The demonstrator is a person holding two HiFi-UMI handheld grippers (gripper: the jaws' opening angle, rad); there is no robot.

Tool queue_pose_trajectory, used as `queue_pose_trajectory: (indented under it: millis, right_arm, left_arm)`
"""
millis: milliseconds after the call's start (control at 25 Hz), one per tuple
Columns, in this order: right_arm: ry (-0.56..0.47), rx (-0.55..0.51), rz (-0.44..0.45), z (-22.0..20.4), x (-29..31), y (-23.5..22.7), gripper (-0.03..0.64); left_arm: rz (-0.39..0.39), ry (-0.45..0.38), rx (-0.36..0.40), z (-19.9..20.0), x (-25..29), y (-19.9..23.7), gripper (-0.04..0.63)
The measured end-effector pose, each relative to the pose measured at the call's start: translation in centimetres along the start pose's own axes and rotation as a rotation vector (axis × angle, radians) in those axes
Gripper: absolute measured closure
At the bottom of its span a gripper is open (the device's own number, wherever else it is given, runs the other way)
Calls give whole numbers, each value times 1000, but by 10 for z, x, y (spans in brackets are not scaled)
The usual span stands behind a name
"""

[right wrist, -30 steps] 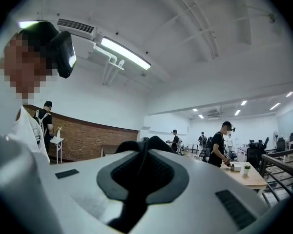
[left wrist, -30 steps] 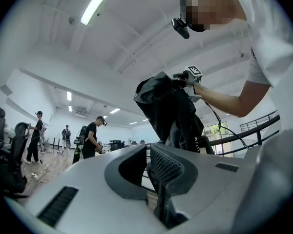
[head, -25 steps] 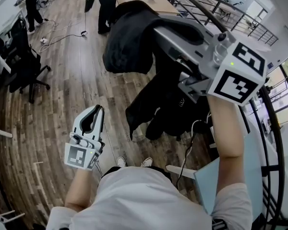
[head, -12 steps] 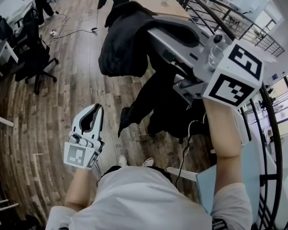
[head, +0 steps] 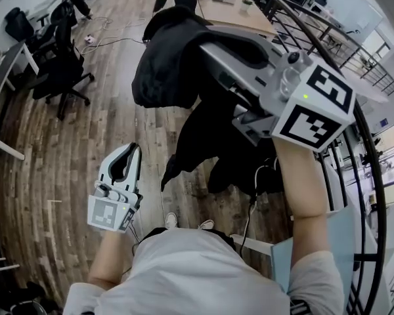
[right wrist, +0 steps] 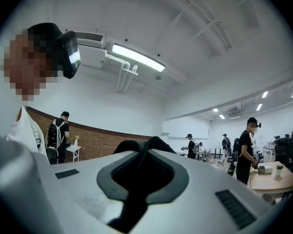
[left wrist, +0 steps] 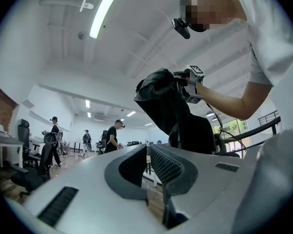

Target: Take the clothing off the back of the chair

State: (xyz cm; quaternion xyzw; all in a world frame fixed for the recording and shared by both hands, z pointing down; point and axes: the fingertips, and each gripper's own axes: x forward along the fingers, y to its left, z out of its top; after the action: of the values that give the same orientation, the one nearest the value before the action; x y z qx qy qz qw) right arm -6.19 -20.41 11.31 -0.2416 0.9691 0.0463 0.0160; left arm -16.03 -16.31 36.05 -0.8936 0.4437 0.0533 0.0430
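A black garment [head: 167,64] hangs bunched from my right gripper [head: 207,38], which is raised in front of me and shut on the cloth. In the right gripper view the black fabric [right wrist: 144,167] fills the gap between the jaws of the right gripper [right wrist: 142,152]. A loose end of the garment [head: 174,166] dangles toward the floor. Below it stands a dark chair [head: 240,156], partly hidden by the arm. My left gripper [head: 132,151] hangs low at the left, shut with nothing in it. The left gripper view shows the left gripper [left wrist: 147,155] and the lifted garment [left wrist: 163,101] above it.
A black office chair [head: 62,71] stands at the left on the wooden floor [head: 46,176]. A metal railing [head: 358,130] curves along the right. A desk [head: 233,8] and several people are at the far end. A pale table edge [head: 282,258] is near my right side.
The room has slid across the head view as I moved. The right gripper keeps the garment held up; the left gripper stays low and shut.
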Motion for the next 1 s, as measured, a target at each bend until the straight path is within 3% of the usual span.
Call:
queue_pose_trajectory:
  millis: [240, 440, 680, 1000]
  right_arm:
    - [-36, 49, -3, -6, 5, -8, 581]
    - [-6, 87, -32, -33, 8, -14, 581]
    - [-45, 247, -125, -83, -4, -48, 583]
    - [-86, 213, -181, -81, -21, -63, 583]
  left_arm:
    - [26, 5, -1, -4, -9, 11, 552]
    - [34, 9, 2, -5, -16, 15, 552]
    - [43, 31, 4, -8, -19, 17, 552]
    - [46, 48, 15, -12, -12, 18, 552]
